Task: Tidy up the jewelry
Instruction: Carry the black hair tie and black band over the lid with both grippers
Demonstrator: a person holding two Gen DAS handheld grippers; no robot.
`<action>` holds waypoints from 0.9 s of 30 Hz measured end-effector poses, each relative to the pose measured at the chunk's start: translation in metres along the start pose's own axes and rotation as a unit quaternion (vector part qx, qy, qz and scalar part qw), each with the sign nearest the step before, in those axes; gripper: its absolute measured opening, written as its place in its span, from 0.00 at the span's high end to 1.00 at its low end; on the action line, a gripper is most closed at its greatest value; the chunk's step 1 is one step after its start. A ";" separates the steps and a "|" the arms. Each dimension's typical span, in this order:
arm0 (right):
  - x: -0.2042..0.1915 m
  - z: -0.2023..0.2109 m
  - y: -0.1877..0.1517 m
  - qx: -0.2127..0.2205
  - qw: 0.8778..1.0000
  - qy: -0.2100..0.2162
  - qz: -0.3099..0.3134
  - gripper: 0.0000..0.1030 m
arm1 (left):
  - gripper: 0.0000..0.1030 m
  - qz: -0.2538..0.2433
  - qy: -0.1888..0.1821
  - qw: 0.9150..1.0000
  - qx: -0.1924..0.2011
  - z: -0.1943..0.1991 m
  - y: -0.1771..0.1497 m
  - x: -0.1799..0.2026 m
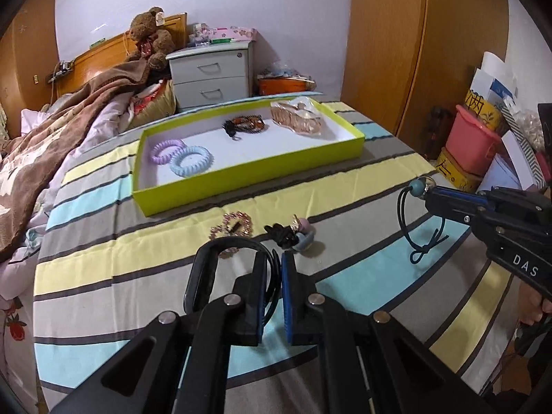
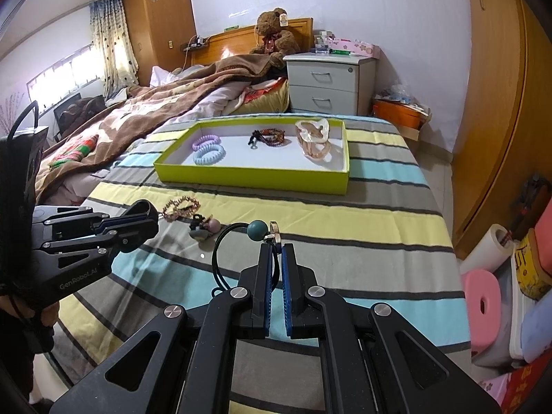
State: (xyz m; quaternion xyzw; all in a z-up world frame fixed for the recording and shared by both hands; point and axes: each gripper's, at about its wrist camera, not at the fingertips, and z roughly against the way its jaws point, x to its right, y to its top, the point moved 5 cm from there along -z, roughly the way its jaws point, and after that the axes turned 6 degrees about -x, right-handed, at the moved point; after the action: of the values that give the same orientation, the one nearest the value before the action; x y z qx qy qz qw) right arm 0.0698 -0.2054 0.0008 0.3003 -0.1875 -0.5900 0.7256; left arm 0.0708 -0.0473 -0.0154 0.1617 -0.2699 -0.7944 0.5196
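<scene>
Your right tongs (image 2: 275, 246) grip the dark cord hair tie (image 2: 220, 252) with teal bead (image 2: 257, 230), lifted above the striped bedspread (image 2: 362, 234). Your left tongs (image 1: 275, 258) pinch a black headband (image 1: 207, 262). The green tray (image 1: 241, 186) lies beyond, holding coil ties (image 1: 191, 161).

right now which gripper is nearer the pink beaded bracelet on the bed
Left. The left gripper sits just in front of the pink beaded bracelet, holding a black headband. The right gripper is off to the right, holding a cord with a teal bead.
</scene>
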 end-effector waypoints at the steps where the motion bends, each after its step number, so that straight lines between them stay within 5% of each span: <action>1: -0.001 0.002 0.002 0.002 1.000 0.000 0.002 0.95 | 0.92 0.001 0.000 1.000 0.002 0.002 0.001 0.000; 27: -0.017 0.003 0.078 0.043 0.999 0.000 0.027 0.95 | 0.91 0.026 0.013 0.999 0.046 0.028 0.051 -0.038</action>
State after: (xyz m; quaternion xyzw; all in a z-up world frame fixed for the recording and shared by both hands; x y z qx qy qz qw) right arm 0.1224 -0.1801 0.0555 0.3262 -0.2211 -0.5615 0.7276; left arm 0.1093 -0.0217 0.0367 0.1885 -0.3032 -0.7655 0.5352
